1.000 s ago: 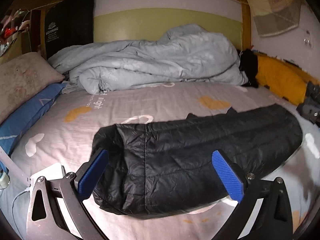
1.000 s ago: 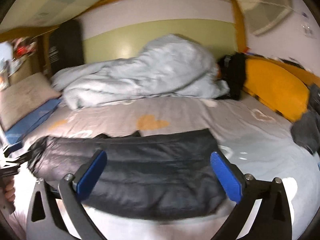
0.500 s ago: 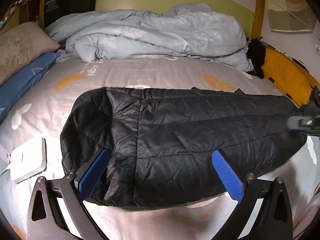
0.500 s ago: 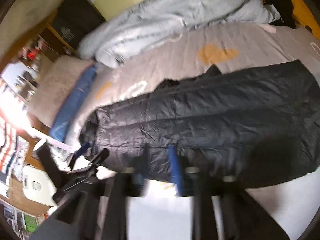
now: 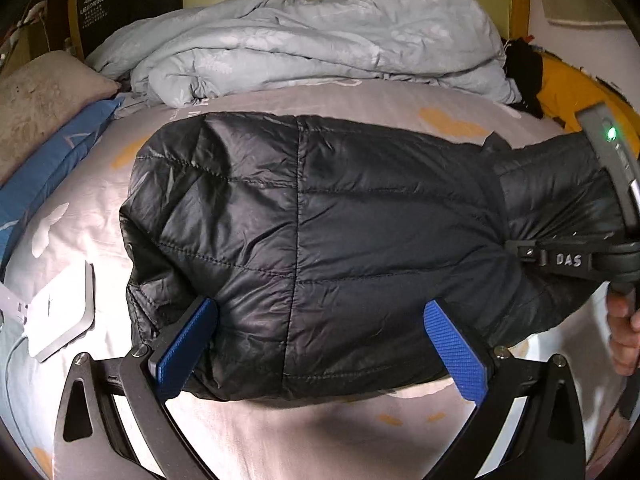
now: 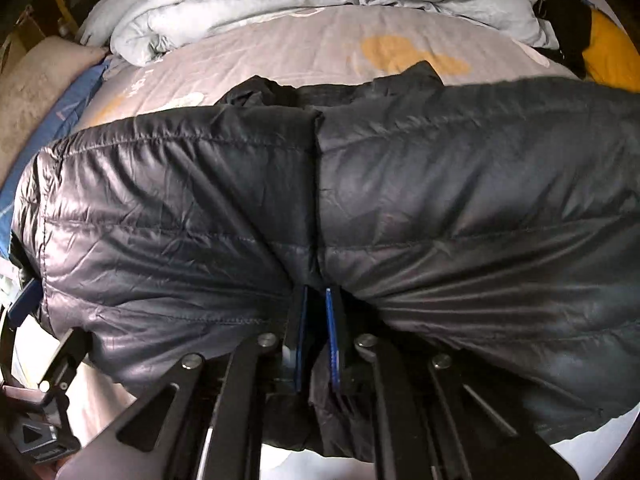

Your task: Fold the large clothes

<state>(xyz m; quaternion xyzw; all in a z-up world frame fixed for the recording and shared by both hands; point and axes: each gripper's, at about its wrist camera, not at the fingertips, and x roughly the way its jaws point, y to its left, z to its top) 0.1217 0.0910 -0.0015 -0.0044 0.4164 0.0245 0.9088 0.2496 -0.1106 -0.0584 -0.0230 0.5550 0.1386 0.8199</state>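
A black quilted puffer jacket (image 5: 320, 240) lies folded lengthwise across the bed sheet (image 5: 360, 100). My left gripper (image 5: 320, 344) is open, its blue pads straddling the jacket's near edge at its left end without pressing it. My right gripper (image 6: 316, 320) points steeply down at the jacket (image 6: 440, 200), and its jaws are closing with a pinch of the black fabric at the near edge between the pads. In the left wrist view the right gripper (image 5: 560, 258) reaches onto the jacket's right end, with a hand (image 5: 624, 320) behind it.
A bunched pale grey quilt (image 5: 312, 48) fills the far side of the bed. A beige pillow (image 5: 40, 92) and a blue one (image 5: 40, 168) lie at the left. A white flat device (image 5: 60, 320) with a cable rests by the jacket's left end. Yellow bedding (image 5: 568, 92) lines the right.
Both grippers dropped toward the jacket. The right one swung in and down from wide open above the bed and closed on the near edge. The left stayed open.
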